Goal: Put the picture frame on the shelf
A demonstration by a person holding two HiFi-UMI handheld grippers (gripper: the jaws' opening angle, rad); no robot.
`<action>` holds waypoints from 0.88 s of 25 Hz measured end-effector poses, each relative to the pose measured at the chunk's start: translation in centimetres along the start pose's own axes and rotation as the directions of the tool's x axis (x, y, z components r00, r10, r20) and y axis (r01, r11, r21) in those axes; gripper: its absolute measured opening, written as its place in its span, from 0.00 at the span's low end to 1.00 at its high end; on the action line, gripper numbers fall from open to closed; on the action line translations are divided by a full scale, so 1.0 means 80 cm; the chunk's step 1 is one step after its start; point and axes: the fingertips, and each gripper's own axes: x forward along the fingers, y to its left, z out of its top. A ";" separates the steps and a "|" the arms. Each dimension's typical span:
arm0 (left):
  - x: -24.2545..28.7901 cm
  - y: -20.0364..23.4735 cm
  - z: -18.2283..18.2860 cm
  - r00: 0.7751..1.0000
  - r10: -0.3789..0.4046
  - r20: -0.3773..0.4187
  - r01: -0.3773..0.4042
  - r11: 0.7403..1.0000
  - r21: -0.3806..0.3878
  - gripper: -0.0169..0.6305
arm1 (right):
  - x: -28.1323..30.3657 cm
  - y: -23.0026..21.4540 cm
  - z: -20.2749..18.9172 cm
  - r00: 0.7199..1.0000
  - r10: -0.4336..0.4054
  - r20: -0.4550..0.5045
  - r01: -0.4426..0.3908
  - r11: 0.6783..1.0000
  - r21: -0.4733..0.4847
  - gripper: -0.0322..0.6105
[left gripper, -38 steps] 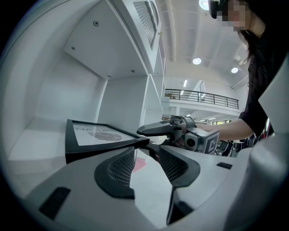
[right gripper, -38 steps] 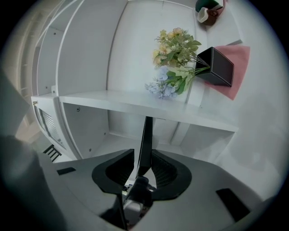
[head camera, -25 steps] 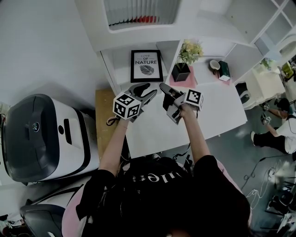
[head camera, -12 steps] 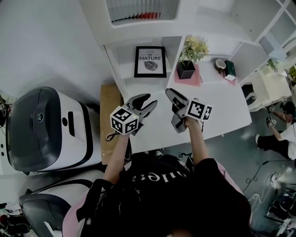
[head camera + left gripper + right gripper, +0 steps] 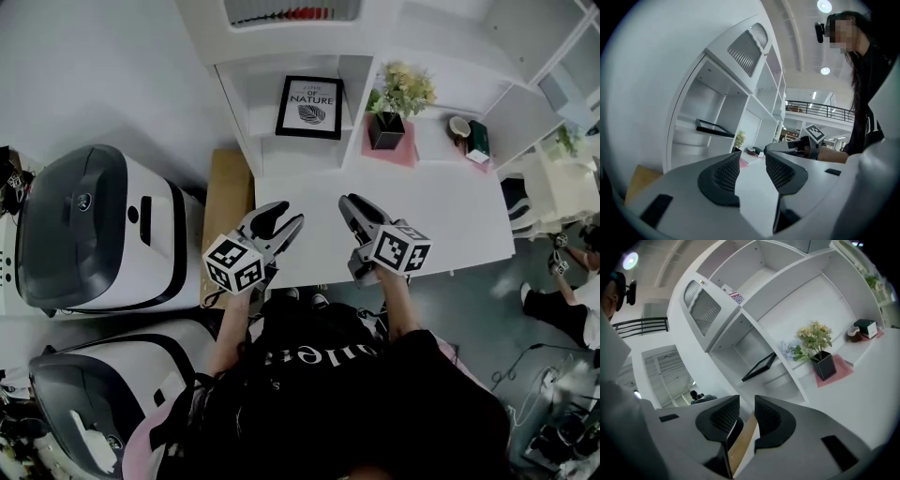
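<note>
The black picture frame (image 5: 309,106) with a leaf print stands upright in a low compartment of the white shelf (image 5: 246,103), at the back of the desk. It shows edge-on in the left gripper view (image 5: 715,127) and in the right gripper view (image 5: 759,367). My left gripper (image 5: 284,217) hovers over the desk's near left part, open and empty, well short of the frame. The right gripper (image 5: 351,201) is beside it, also open with nothing between its fingers. Both point toward the shelf. From the left gripper's own camera (image 5: 752,158) the right gripper (image 5: 806,143) is visible.
A flower pot (image 5: 392,127) sits on a pink mat right of the frame's compartment, with a cup (image 5: 459,127) and a green box (image 5: 479,141) further right. A wooden cabinet (image 5: 228,202) adjoins the white desk (image 5: 450,225). Two large grey-and-white machines (image 5: 94,230) stand left.
Both grippers have drawn back from the shelf toward the desk's near edge, still empty. The right gripper has rolled. The frame stays on the shelf.
</note>
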 end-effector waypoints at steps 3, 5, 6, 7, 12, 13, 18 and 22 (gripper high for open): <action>-0.017 -0.015 -0.012 0.999 0.051 -0.001 -0.051 0.999 -0.011 0.31 | -0.017 0.003 -0.012 1.000 0.008 -0.019 -0.008 1.000 -0.024 0.23; -0.026 -0.026 -0.019 0.996 0.085 0.003 -0.085 0.996 -0.025 0.31 | -0.027 0.008 -0.020 0.999 0.025 -0.033 -0.026 0.999 -0.030 0.23; -0.030 -0.031 -0.023 0.995 0.098 0.004 -0.098 0.995 -0.032 0.31 | -0.032 0.010 -0.022 0.999 0.032 -0.036 -0.033 0.999 -0.031 0.23; -0.033 -0.038 -0.028 0.994 0.110 0.005 -0.110 0.993 -0.040 0.31 | -0.038 0.012 -0.024 0.999 0.036 -0.038 -0.038 0.999 -0.035 0.23; -0.049 -0.066 -0.044 0.986 0.167 0.010 -0.166 0.984 -0.058 0.31 | -0.058 0.025 -0.029 0.995 0.081 -0.050 -0.084 0.994 -0.069 0.22; -0.053 -0.069 -0.047 0.984 0.179 0.013 -0.177 0.982 -0.060 0.31 | -0.061 0.028 -0.030 0.994 0.092 -0.052 -0.095 0.993 -0.069 0.22; -0.066 -0.084 -0.054 0.977 0.213 0.020 -0.211 0.975 -0.069 0.31 | -0.076 0.037 -0.041 0.990 0.123 -0.066 -0.127 0.990 -0.064 0.19; -0.072 -0.093 -0.052 0.978 0.207 0.037 -0.204 0.976 -0.075 0.31 | -0.080 0.047 -0.046 0.989 0.137 -0.064 -0.141 0.988 -0.066 0.16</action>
